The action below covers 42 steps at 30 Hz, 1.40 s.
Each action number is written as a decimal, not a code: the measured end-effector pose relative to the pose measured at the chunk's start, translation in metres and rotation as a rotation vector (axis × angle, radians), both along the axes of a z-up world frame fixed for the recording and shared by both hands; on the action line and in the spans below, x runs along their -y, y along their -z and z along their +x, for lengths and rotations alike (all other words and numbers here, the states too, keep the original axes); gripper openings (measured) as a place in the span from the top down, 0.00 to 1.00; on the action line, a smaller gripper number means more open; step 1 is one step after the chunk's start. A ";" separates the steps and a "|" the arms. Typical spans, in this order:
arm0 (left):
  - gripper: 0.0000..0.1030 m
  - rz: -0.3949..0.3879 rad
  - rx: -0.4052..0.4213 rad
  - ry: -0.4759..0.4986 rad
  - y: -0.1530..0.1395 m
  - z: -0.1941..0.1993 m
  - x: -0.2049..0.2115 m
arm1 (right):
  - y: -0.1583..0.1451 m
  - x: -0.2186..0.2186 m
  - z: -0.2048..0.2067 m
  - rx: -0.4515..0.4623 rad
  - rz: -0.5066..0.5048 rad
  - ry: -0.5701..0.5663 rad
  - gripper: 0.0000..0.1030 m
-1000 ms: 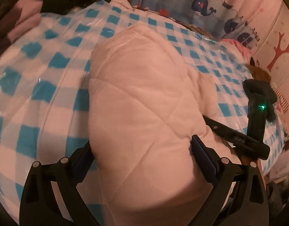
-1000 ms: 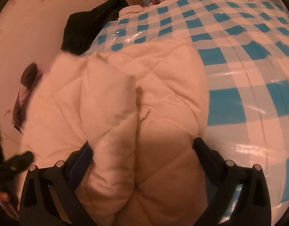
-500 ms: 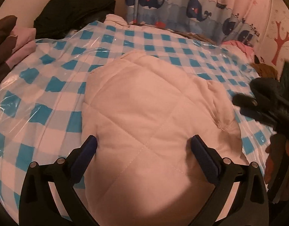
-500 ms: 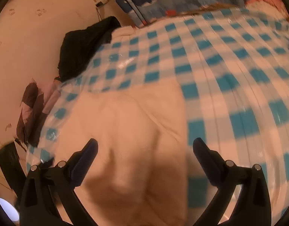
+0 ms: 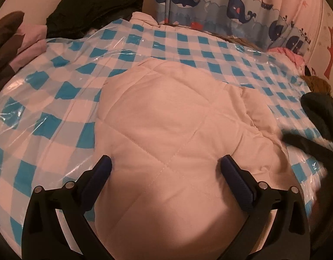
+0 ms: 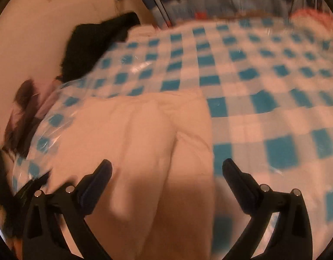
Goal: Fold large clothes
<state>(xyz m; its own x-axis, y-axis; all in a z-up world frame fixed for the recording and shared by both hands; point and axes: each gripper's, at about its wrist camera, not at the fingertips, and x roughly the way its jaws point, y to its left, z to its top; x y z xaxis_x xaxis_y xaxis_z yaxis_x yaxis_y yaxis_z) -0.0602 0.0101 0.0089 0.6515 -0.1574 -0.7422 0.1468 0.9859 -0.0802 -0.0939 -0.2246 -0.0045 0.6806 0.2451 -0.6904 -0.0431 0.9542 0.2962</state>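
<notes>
A pale pink quilted jacket lies folded in a compact bundle on a blue-and-white checked plastic sheet. My left gripper is open and empty, held above the near part of the jacket. In the right wrist view the same jacket lies at the lower left, blurred by motion. My right gripper is open and empty above the jacket's right edge. The right gripper also shows as a dark blurred shape at the right edge of the left wrist view.
A black garment and a brown-and-pink pile lie at the sheet's far left. A whale-print curtain hangs behind. Pink and brown clothes sit at the far right. The checked sheet stretches to the right of the jacket.
Both grippers have lifted and pulled back from the jacket, which was between their fingers a second ago. The jacket now lies flat and folded. The right gripper is still moving.
</notes>
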 end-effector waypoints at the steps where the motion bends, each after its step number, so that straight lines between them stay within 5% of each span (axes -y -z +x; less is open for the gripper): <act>1: 0.06 0.008 0.004 -0.002 0.000 -0.001 0.002 | 0.016 -0.013 -0.010 -0.037 -0.103 -0.019 0.05; 5: 0.06 0.109 0.016 0.024 0.000 -0.007 0.019 | 0.052 -0.013 0.004 -0.125 -0.071 -0.049 0.05; 8: 0.06 0.041 0.024 0.024 -0.019 -0.025 0.007 | 0.031 -0.014 -0.004 -0.112 -0.123 -0.038 0.05; 11: 0.06 0.061 0.036 0.036 -0.015 -0.037 0.005 | 0.014 -0.010 -0.039 -0.028 -0.121 0.000 0.05; 13: 0.06 0.042 0.036 0.040 -0.006 -0.039 0.001 | 0.030 -0.016 -0.043 -0.050 -0.161 -0.020 0.06; 16: 0.06 0.121 0.045 0.045 -0.004 -0.044 0.015 | 0.050 -0.001 -0.030 -0.134 -0.025 -0.024 0.05; 19: 0.06 0.094 0.026 0.022 -0.014 -0.050 0.009 | 0.028 -0.001 -0.045 -0.081 -0.051 0.005 0.05; 23: 0.06 0.100 0.039 0.012 -0.022 -0.065 0.004 | -0.008 -0.012 -0.092 0.124 -0.047 0.013 0.05; 26: 0.06 0.091 0.037 0.013 -0.027 -0.078 0.002 | 0.016 -0.033 -0.077 -0.024 -0.151 -0.044 0.05; 29: 0.06 0.095 0.006 0.040 -0.032 -0.092 0.005 | 0.034 -0.023 -0.067 -0.097 -0.045 -0.029 0.05; 42: 0.06 0.048 -0.002 0.022 -0.059 -0.141 -0.025 | -0.031 -0.042 -0.130 0.025 -0.035 0.015 0.05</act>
